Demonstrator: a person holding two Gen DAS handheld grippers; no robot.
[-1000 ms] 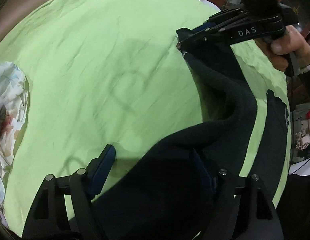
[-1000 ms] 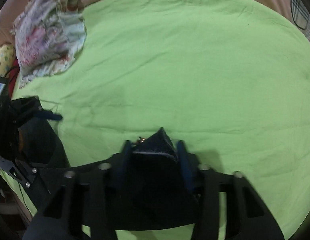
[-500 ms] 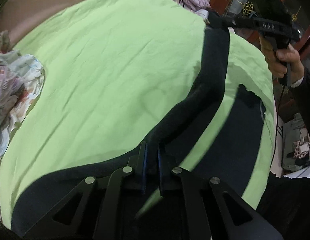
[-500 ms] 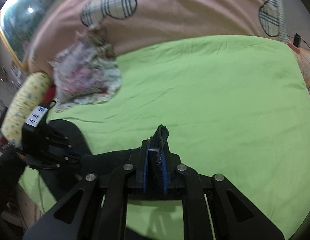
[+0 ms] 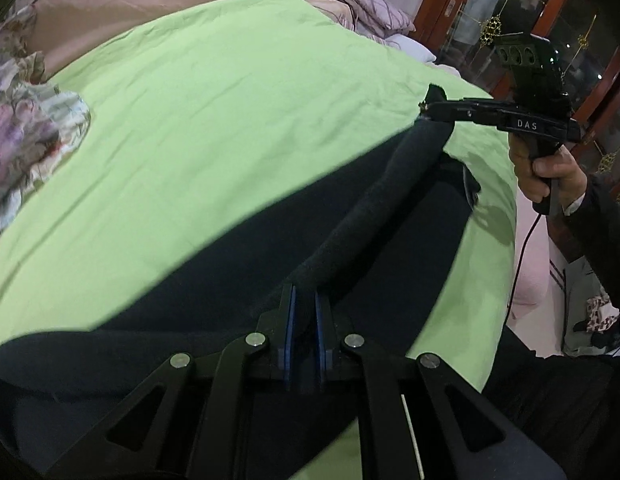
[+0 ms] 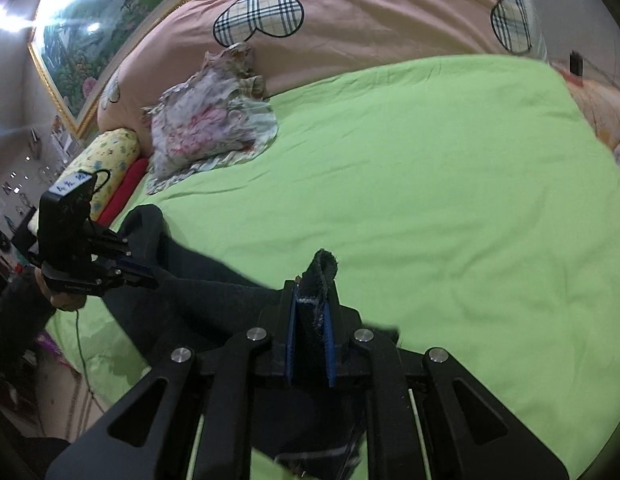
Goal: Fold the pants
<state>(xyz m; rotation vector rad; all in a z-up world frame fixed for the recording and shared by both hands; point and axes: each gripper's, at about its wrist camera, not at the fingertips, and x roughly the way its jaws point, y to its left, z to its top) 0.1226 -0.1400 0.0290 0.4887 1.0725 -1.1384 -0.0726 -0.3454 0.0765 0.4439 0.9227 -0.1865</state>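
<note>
Both grippers are pinched tight on the pants [image 5: 238, 280]: the left gripper [image 5: 304, 304] clamps one end of a taut rolled edge and the right gripper [image 6: 311, 300] the other, with the rest draped low across the near side of the bed [image 6: 429, 184]. To fold well, I'd keep that edge stretched and level while carrying it over, so the limp cloth lands flat. The pants are dark, soft and fleecy; the green sheet is smooth, faintly creased.
</note>
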